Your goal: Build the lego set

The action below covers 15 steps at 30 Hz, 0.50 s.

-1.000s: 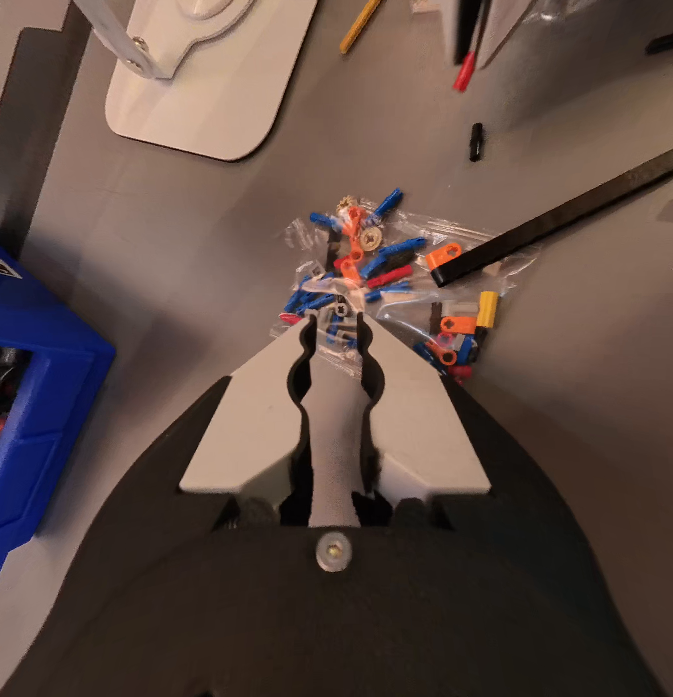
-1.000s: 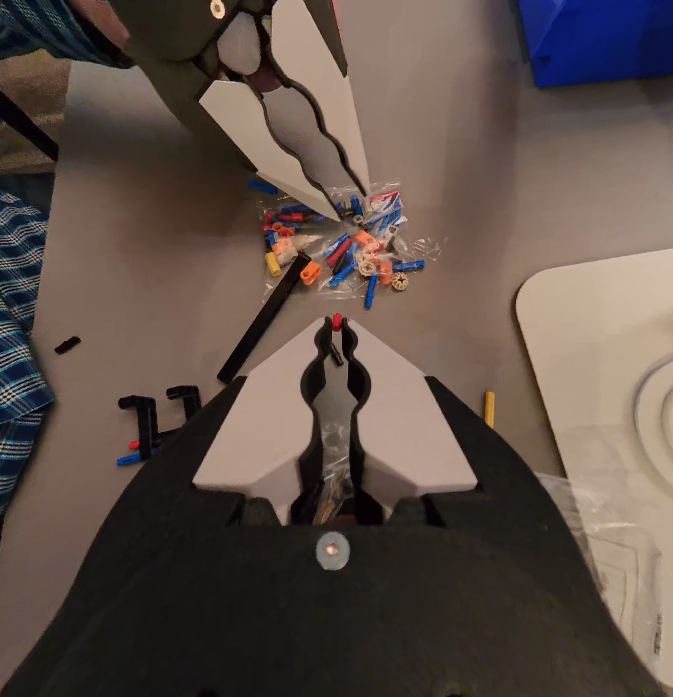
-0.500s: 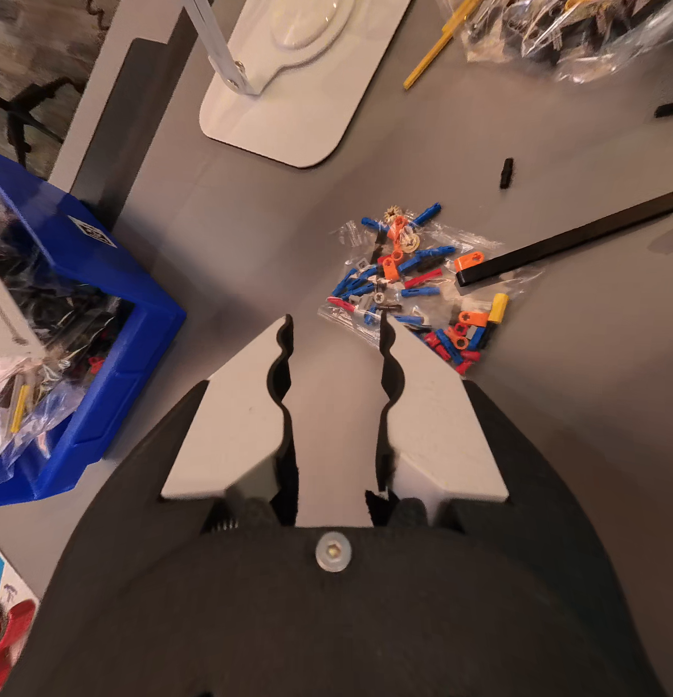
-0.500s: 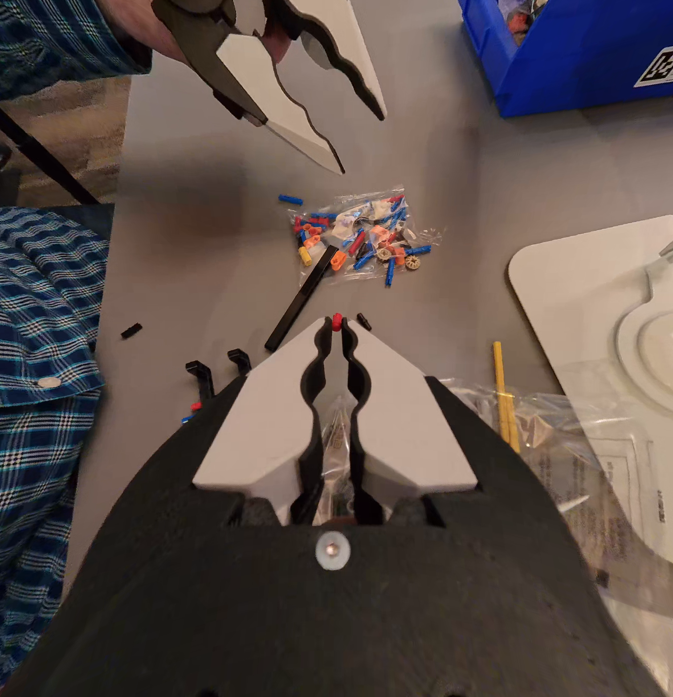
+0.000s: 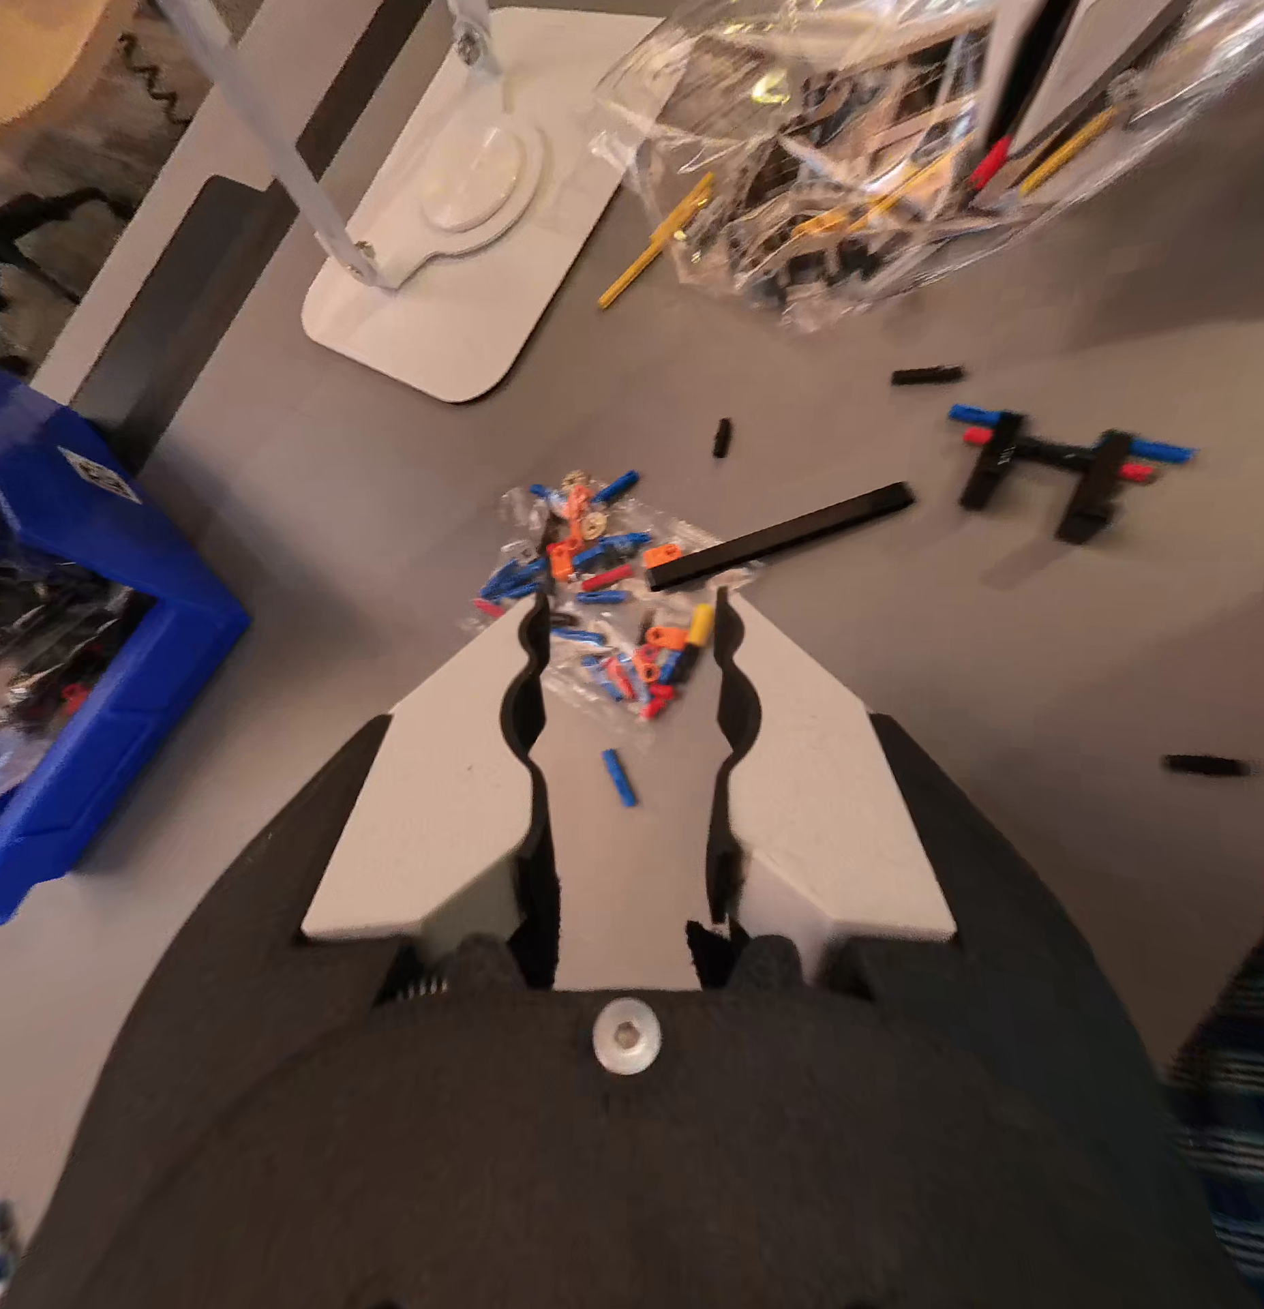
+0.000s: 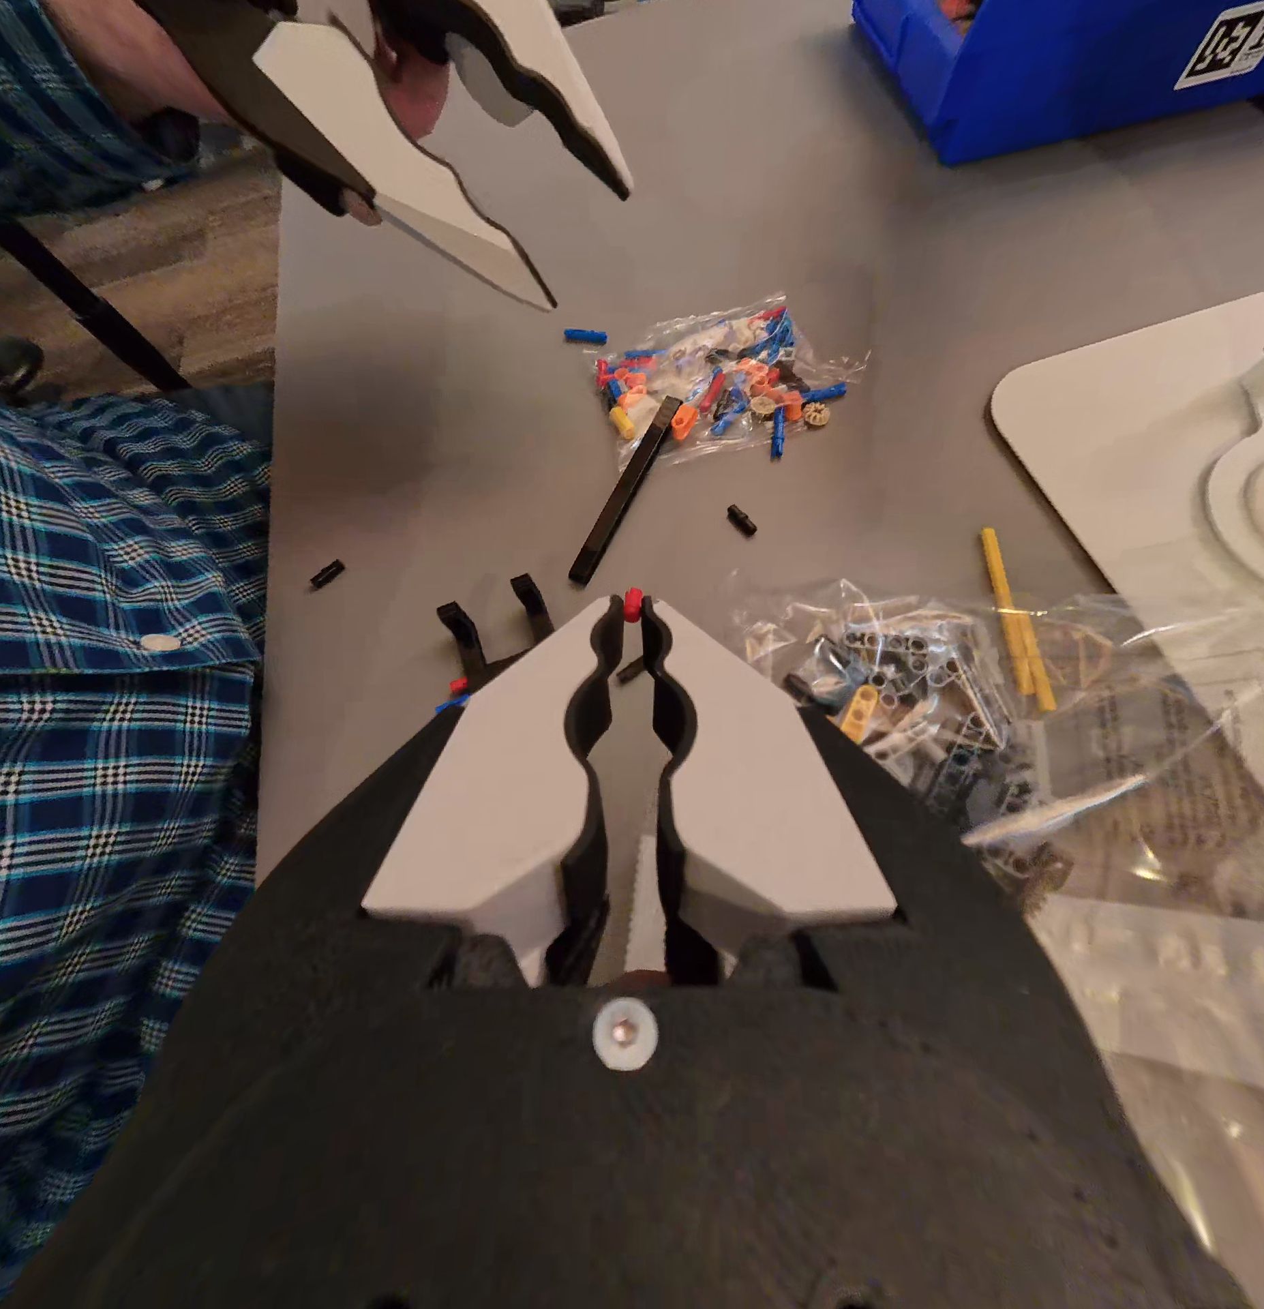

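Right gripper (image 6: pixel 633 608): my jaws are nearly together, pinching a small red pin (image 6: pixel 633 606) at the very tips, above the grey table (image 6: pixel 898 269).
Left gripper (image 5: pixel 628 601): my jaws stand wide apart with nothing between them, hanging above the table; in the right wrist view it (image 6: pixel 590 248) shows at the far left.
Under my left tips: a small clear bag (image 5: pixel 601 602) of blue, red and orange pins lies flat, with one loose blue pin (image 5: pixel 619 777) on the table just near of it.
Black beam (image 5: pixel 781 536): a long bar resting with one end on the small bag, running away to the right.
Black frame (image 5: pixel 1061 471): a partly built piece with blue and red pins sticking out, to the right of the beam and apart from it.
Big bag (image 6: pixel 919 680): clear, full of grey and black parts, just right of my right fingers (image 6: pixel 742 765).
Yellow axles (image 6: pixel 1013 623): lying at the big bag's far edge.
Blue bin (image 5: pixel 84 637): at the far left in the left wrist view, holding bagged parts.
White base plate (image 5: pixel 459 234): far side of the table, carrying a metal arm.
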### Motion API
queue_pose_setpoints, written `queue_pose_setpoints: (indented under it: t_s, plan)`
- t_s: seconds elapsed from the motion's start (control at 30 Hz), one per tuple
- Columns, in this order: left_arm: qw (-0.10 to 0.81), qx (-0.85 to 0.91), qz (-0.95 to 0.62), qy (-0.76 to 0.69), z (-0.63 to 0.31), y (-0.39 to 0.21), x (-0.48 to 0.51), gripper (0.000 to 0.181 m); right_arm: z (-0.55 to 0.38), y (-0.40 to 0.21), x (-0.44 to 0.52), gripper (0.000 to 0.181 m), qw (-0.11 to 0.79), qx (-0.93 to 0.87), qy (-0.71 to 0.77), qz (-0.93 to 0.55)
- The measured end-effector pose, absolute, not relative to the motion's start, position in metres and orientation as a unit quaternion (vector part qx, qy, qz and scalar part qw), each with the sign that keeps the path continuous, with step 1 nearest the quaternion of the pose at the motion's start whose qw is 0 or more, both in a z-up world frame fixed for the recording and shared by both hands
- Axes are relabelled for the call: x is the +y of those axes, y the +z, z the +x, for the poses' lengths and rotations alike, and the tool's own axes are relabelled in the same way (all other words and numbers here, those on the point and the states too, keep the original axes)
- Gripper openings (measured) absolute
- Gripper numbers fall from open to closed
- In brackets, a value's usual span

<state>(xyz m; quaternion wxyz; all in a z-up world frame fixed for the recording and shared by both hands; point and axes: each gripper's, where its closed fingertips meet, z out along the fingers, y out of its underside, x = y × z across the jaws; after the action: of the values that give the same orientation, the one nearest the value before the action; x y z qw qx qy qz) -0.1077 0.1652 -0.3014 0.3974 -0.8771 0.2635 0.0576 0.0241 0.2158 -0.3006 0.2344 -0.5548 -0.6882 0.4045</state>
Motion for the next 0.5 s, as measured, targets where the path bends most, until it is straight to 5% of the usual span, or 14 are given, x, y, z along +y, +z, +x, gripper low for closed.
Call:
queue_pose_setpoints:
  t_s: [0.5]
  plan:
    - [0.364, 0.293, -0.883, -0.031, -0.013, -0.337, 0.131, 0.047, 0.056, -0.325, 0.187, 0.002, 0.217, -0.681, 0.413, -0.564]
